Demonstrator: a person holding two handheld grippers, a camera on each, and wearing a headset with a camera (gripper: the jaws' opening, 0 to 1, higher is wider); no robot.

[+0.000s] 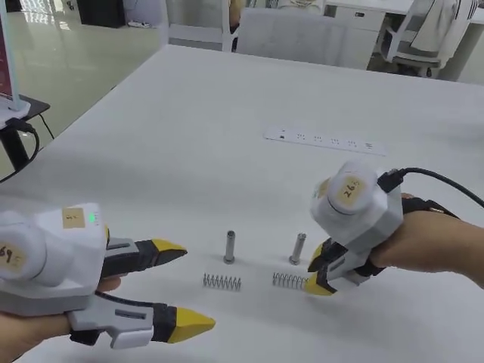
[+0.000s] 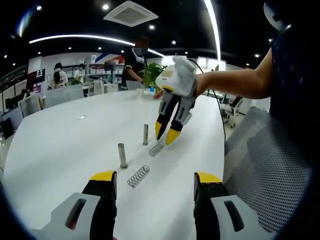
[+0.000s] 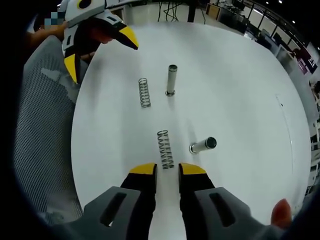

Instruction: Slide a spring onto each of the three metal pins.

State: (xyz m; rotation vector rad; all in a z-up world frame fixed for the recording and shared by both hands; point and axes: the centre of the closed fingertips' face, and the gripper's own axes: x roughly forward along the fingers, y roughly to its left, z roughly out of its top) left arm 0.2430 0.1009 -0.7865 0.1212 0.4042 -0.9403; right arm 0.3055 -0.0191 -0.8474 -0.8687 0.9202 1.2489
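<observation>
Fingertips [image 3: 145, 169] of the right gripper [image 3: 168, 170] stand a narrow gap apart, released. The near end of the first spring [image 3: 165, 148] lies flat right at the mouth of that gap (not pinched, as far as we can see). Just beside that spring the first pin [image 3: 202, 145] stands upright on the table [image 3: 240, 75]. Farther along lies the second spring [image 3: 144, 92], also flat, with the second pin [image 3: 171, 80] upright just beside it. The left gripper [image 1: 189, 287] hovers near that second pair with its jaws spread wide, holding nothing.

We count two springs and two pins; each spring lies apart from its pin, and neither is threaded on.

Open white surface runs from the pins to a power strip [image 1: 324, 140] well beyond them, and past it to the table's far edge. In the right gripper view the table's edge curves near the springs, with a mesh chair [image 3: 40, 125] beyond it.

On the right gripper a yellowish sticker [image 1: 349, 189] reads something like 26. The left gripper carries a round tag [image 1: 11, 257] that looks like 69, and a small green light [image 1: 92, 219].
</observation>
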